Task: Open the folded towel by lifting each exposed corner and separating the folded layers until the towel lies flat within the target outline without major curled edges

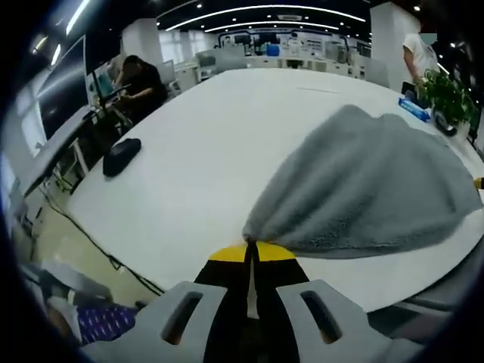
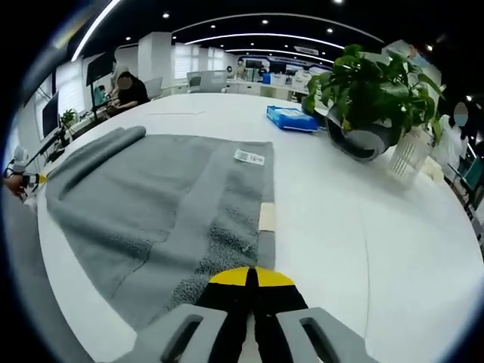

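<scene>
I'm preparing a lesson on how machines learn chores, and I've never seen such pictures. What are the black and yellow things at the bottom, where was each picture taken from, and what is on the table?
There is no robot here: a person holds a two-jaw gripper in each hand, and a small camera rides on each one.

In the left gripper view, the left gripper is pinched shut on a corner of the grey towel, lifted off the white table.

In the right gripper view, the right gripper is shut on another towel edge, with the towel lying partly folded. Beyond it are a potted plant and a blue packet.

One towel (image 2: 159, 197), one plant (image 2: 374, 83), perhaps.
</scene>
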Tool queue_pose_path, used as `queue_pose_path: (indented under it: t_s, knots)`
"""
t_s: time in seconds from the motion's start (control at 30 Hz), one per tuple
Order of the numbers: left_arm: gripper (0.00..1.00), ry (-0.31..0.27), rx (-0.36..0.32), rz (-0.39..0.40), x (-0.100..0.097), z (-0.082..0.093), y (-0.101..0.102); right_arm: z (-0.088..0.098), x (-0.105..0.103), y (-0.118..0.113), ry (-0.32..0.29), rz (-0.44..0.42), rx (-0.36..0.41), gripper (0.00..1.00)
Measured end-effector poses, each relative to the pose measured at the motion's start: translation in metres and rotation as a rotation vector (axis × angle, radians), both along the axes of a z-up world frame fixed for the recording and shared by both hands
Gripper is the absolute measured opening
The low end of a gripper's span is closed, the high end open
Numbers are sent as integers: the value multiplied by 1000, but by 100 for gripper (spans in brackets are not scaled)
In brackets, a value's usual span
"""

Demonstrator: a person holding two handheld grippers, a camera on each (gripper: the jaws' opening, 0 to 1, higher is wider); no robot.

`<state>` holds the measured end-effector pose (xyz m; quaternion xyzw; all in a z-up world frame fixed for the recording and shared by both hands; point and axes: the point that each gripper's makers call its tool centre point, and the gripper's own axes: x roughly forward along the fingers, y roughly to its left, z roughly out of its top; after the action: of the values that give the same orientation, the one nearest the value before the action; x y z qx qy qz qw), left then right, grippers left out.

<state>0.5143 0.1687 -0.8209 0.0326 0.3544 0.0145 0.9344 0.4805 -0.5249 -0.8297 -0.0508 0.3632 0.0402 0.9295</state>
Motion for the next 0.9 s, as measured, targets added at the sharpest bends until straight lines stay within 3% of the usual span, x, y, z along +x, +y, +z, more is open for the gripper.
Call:
queue_pose_path:
  t_s: [0.3,0.9]
  knots:
    - [1,-5,-11,34,-14,-1,1,0,-15,-2,-6,-17,-18,0]
    - [4,8,-64,67,-27,-1,-4,0,-38,-8,-26,-68,51,0]
